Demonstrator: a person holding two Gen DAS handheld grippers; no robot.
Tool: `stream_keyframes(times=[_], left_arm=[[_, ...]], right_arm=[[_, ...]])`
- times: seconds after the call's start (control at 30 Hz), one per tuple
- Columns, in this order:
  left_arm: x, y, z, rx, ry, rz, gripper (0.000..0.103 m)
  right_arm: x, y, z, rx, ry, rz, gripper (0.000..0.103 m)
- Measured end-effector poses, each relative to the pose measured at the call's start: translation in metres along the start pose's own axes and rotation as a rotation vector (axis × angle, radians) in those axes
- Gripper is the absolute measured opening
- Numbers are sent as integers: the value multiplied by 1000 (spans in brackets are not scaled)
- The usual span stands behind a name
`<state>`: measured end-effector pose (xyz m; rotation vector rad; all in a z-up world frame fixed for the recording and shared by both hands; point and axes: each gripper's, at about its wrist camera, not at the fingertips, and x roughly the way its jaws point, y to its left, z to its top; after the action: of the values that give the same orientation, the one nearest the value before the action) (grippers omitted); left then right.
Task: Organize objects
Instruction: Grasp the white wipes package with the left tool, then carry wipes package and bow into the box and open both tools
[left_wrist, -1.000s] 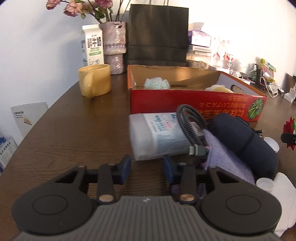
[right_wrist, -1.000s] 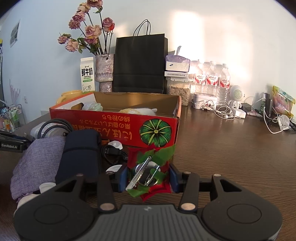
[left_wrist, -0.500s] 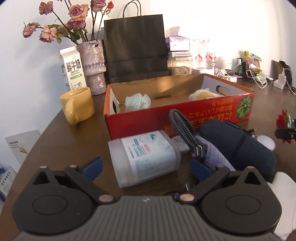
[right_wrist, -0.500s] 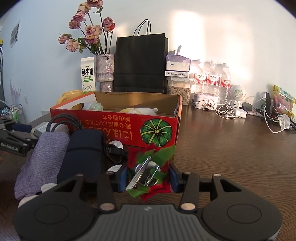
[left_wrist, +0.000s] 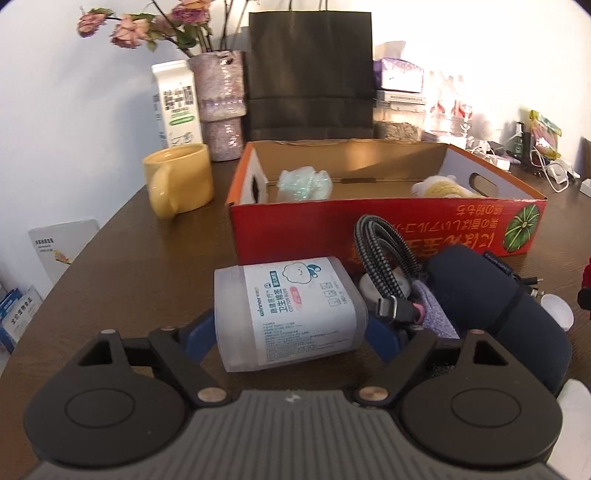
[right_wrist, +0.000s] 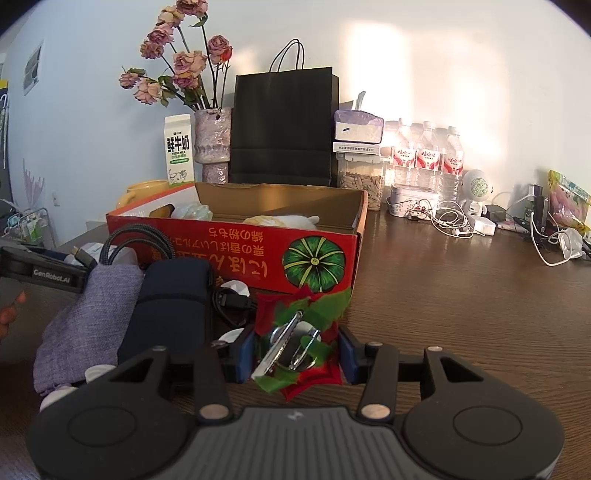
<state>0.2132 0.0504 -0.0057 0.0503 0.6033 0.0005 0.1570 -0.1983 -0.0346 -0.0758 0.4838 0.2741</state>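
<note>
Flower clip (right_wrist: 295, 343) in right claw (right_wrist: 297, 350)

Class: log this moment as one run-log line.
left gripper: closing around swab jar | right gripper: shut on flower clip | box: open

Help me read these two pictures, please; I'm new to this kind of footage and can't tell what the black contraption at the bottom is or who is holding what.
No robot here: a person holds a two-finger hand tool in each hand, and a wide-angle camera on each tool looks out along its fingers. One picture comes from the left tool, the other from the right.

The left gripper is closing around a lying cotton swab tub; I cannot tell if the pads touch it yet. The right gripper is shut on a red and green flower clip.

On the brown table sit a red cardboard box, a braided cable, a purple cloth, a dark blue pouch and a yellow mug.
</note>
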Motion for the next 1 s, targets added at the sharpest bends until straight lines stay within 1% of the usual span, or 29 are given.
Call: stream_keyframes(times=[0.2,0.27,0.3,0.33,0.4,0.5,0.57,0.6,0.67,0.7,0.87,1.0], left_arm=[[-25,21,-19,0,-9,-4,86],[-29,27,-21,4,-2,-4,86],[-30,28,-21,2,-2,-4,89],[-31,29,-20,-3,-1,-3,97],[-32,27,-19,-11,-14,14,103],[-27,22,-15,-26,-17,23,103],[-21,19,-13,-53,-10,45,103],[-19,19,-13,-71,-7,60,102],[-17,20,-14,-110,-3,70,88],[-19,22,-15,-126,-6,68,85],[-31,34,-22,-162,-26,60,84],[-47,41,-24,-175,-65,56,83]], right_arm=[[-1,-1,0,-3,0,7,45],[0,-1,0,-4,0,7,45],[-1,-1,0,-4,1,6,45],[-1,0,0,-4,1,5,45],[-1,-1,0,-3,2,2,45],[0,0,0,-3,3,-1,45],[0,-1,0,-1,7,-3,45],[1,-2,0,0,8,-4,45],[1,-1,0,-1,10,-6,45],[1,-1,0,-2,12,-7,45],[2,0,0,-10,20,-7,45],[1,2,0,-18,15,-6,45]])
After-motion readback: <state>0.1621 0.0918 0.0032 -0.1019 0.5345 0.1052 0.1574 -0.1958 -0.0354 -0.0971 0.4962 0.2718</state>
